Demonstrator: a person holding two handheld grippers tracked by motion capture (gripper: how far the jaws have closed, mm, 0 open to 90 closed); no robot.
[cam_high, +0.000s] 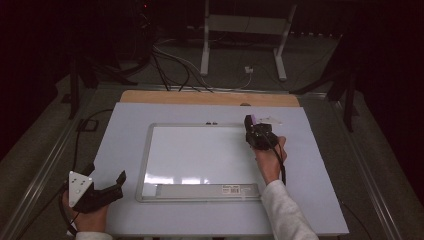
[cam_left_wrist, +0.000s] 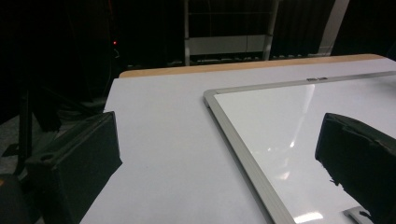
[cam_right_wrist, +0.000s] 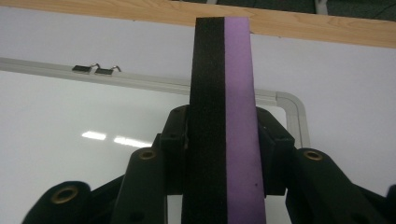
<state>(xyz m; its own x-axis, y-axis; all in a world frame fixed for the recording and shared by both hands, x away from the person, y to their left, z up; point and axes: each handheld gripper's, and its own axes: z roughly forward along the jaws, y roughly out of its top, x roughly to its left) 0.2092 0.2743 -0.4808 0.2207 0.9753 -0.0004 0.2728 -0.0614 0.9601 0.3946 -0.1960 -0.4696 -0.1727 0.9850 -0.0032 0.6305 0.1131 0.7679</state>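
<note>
I am holding the right claw (cam_high: 251, 123) clamped on an eraser (cam_right_wrist: 224, 121), black on one side and purple on the other, at the whiteboard's (cam_high: 200, 150) two o'clock corner; its lower end is cut off by the right gripper view's edge. I am keeping the left claw (cam_high: 116, 184) wide and gripping nothing at the worktop's (cam_high: 320, 200) eight o'clock, just outside the board's frame. The room behind is too dark to read.
</note>
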